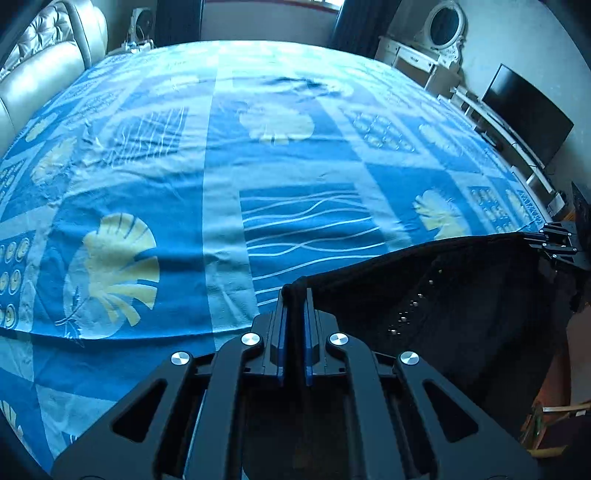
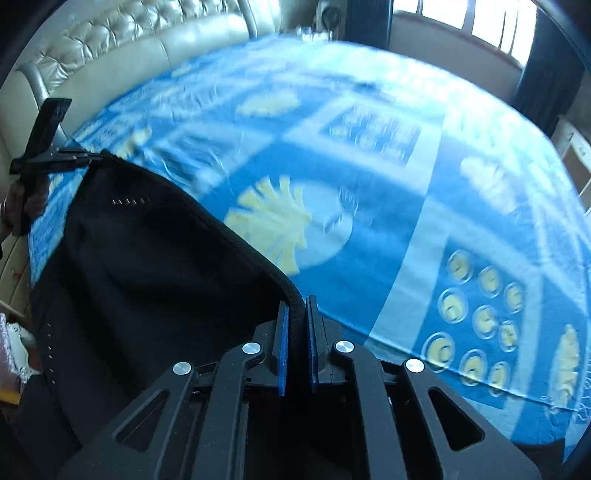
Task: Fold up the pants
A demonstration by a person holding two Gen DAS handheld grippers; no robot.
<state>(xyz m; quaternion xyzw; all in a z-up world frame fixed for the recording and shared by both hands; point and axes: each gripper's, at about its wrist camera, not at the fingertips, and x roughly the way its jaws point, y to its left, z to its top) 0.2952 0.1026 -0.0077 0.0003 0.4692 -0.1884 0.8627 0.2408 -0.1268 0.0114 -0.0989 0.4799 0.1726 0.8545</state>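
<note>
Black pants [image 1: 461, 302] hang stretched between my two grippers, above the near edge of a bed; a row of small metal studs runs across the cloth. My left gripper [image 1: 295, 295] is shut on one corner of the top edge. My right gripper [image 2: 296, 306] is shut on the other corner of the pants [image 2: 147, 266]. Each gripper shows in the other's view: the right one at the far right [image 1: 554, 240], the left one at the far left [image 2: 55, 158]. The lower part of the pants hangs out of sight.
The bed has a blue patterned sheet [image 1: 258, 166] and a cream tufted headboard [image 1: 48, 62]. A white dresser with an oval mirror [image 1: 443, 26] and a dark TV [image 1: 528, 114] stand along the right wall. Windows with dark curtains [image 2: 472, 26] are beyond the bed.
</note>
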